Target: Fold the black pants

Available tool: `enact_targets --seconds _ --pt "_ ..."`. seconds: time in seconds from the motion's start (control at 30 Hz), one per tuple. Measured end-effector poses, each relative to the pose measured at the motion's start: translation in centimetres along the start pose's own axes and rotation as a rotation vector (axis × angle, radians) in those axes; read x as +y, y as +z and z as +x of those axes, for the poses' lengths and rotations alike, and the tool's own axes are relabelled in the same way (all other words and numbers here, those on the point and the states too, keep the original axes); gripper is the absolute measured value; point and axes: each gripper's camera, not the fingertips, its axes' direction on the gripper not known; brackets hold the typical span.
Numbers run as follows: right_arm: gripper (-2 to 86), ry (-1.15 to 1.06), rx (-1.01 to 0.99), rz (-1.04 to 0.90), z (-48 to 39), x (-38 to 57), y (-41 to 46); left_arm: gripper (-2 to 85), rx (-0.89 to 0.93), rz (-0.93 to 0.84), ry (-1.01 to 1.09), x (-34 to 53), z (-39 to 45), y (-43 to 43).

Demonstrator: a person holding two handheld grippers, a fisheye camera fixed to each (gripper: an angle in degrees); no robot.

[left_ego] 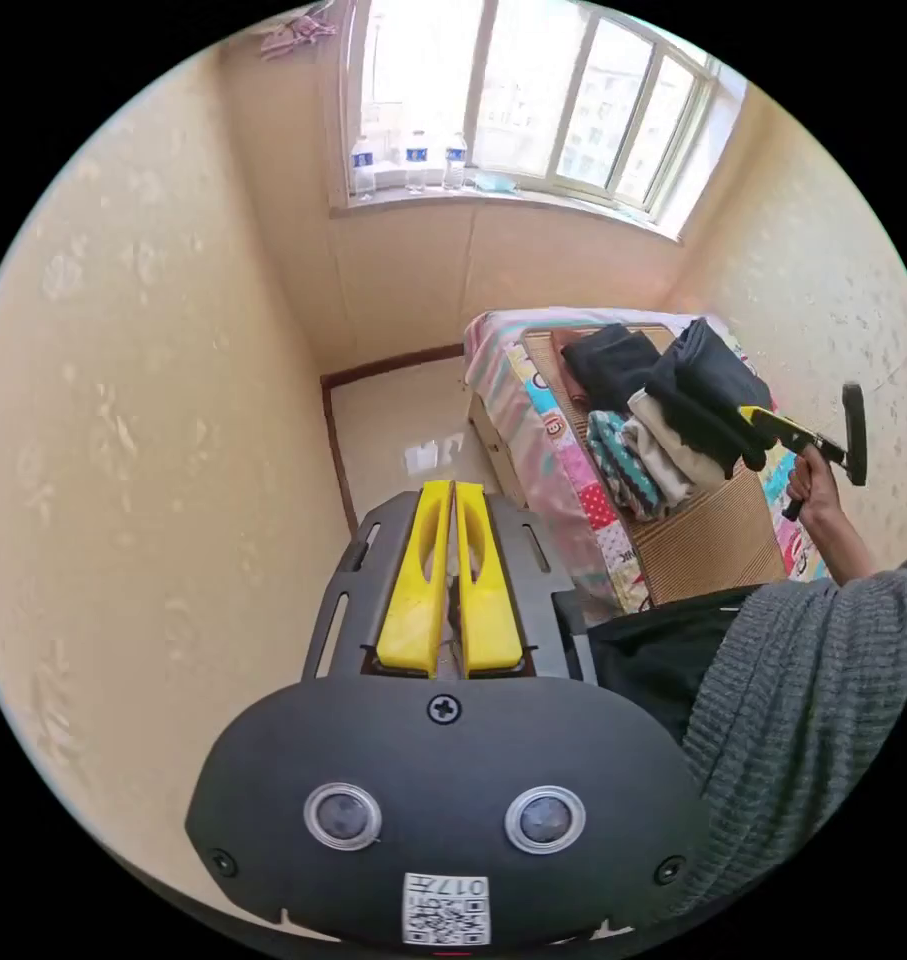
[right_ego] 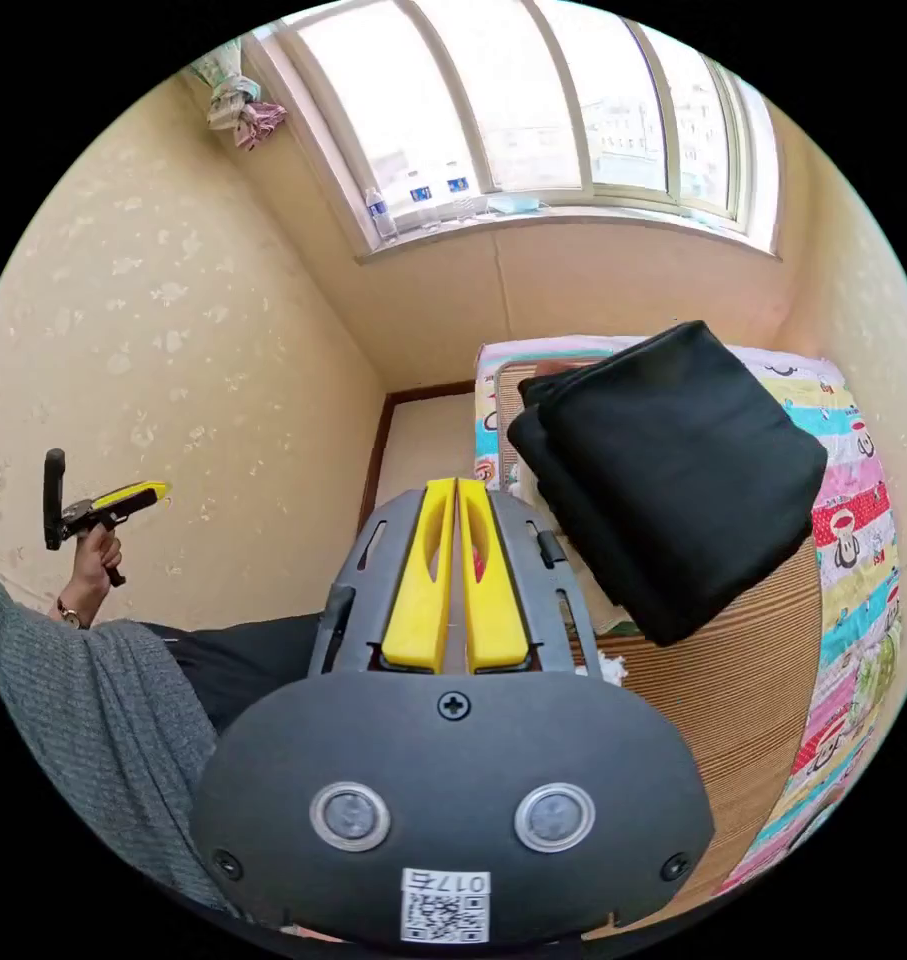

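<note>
The black pants [left_ego: 708, 385] [right_ego: 683, 480] lie folded in a thick square on top of a stack of folded clothes [left_ego: 653, 460] on the bed. My right gripper [right_ego: 456, 485] is shut with nothing between its yellow jaws, just left of the pants. The left gripper view has it [left_ego: 748, 412] held in a hand at the pants' near edge. My left gripper [left_ego: 453, 487] is also shut and empty, held up away from the bed toward the wall and floor. It appears at the far left of the right gripper view [right_ego: 161, 489].
The bed has a colourful patterned sheet [left_ego: 563, 450] and a woven mat [right_ego: 763, 680]. Another dark folded garment [left_ego: 608, 365] lies behind the stack. Bottles [left_ego: 408, 160] stand on the window sill. Bare floor [left_ego: 403, 430] lies between bed and wall. A grey sleeve [left_ego: 803, 680] crosses low.
</note>
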Motion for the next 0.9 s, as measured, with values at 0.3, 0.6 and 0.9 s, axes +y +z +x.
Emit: enact_targets --seconds 0.3,0.6,0.9 --pt "0.2 -0.132 0.174 -0.015 -3.4 -6.5 10.0 -0.6 0.321 0.079 -0.025 -3.9 -12.0 -6.0" --pt "0.3 -0.077 0.392 -0.258 4.2 -8.9 24.2 5.6 0.47 0.181 0.03 -7.5 -15.8 -11.6" --pt "0.5 0.281 0.164 -0.198 18.0 -14.2 38.9 0.3 0.576 0.212 0.117 -15.4 -15.6 -14.5"
